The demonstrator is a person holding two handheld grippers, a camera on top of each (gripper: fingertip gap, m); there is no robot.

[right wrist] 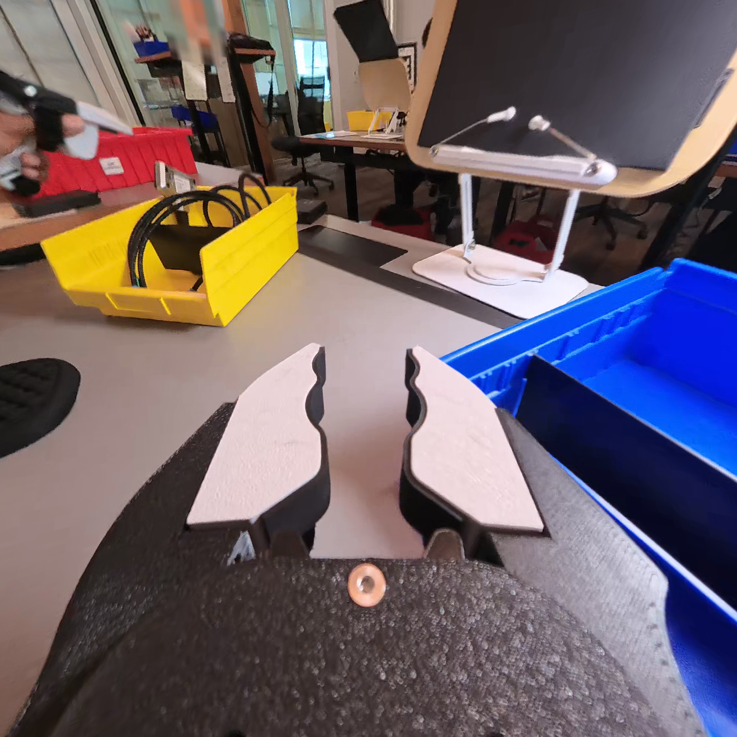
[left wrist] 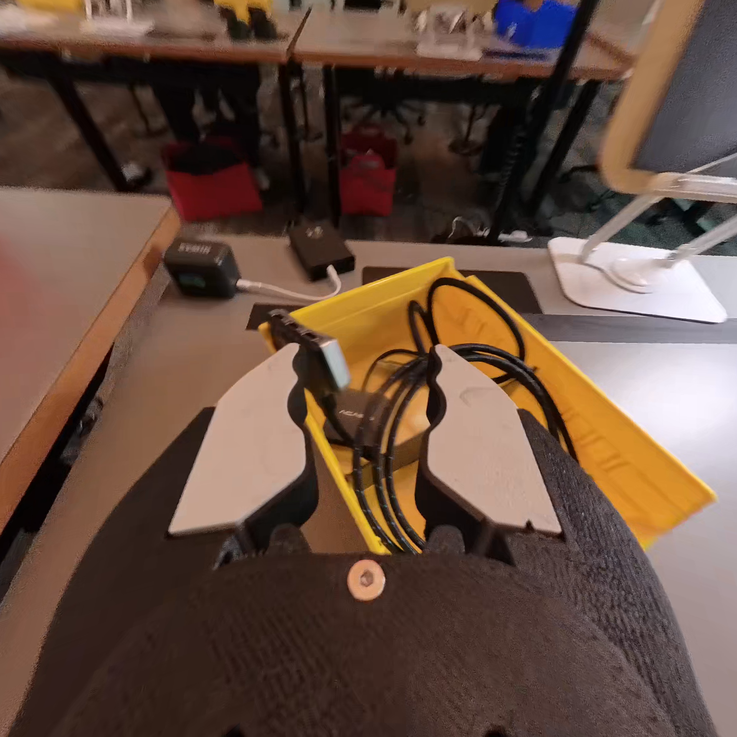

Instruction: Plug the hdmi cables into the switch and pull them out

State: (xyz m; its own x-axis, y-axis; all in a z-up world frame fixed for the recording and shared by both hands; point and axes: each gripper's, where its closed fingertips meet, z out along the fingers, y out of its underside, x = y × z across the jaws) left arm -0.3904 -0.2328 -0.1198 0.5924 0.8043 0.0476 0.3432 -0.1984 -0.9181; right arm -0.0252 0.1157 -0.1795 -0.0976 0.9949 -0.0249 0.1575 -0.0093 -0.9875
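Observation:
A yellow bin point(left wrist: 598, 450) on the grey table holds coiled black HDMI cables point(left wrist: 498, 367) and a black-and-silver switch point(left wrist: 319, 351) that leans up against its left wall. My left gripper point(left wrist: 365, 351) is open and empty above the bin, its left fingertip right beside the switch and the cables between its fingers. In the right wrist view the bin point(right wrist: 247, 259), the cables point(right wrist: 159, 223) and the switch point(right wrist: 173, 181) are at the far left, with the hand-held left gripper point(right wrist: 97, 133) above them. My right gripper point(right wrist: 365, 351) is open and empty over bare table.
A blue bin point(right wrist: 598, 359) with a black divider point(right wrist: 618, 438) is just right of my right gripper. A screen on a white stand point(right wrist: 498, 275) stands at the back. Two black power units point(left wrist: 199, 267) lie behind the yellow bin. A red bin point(right wrist: 139, 159) is far left.

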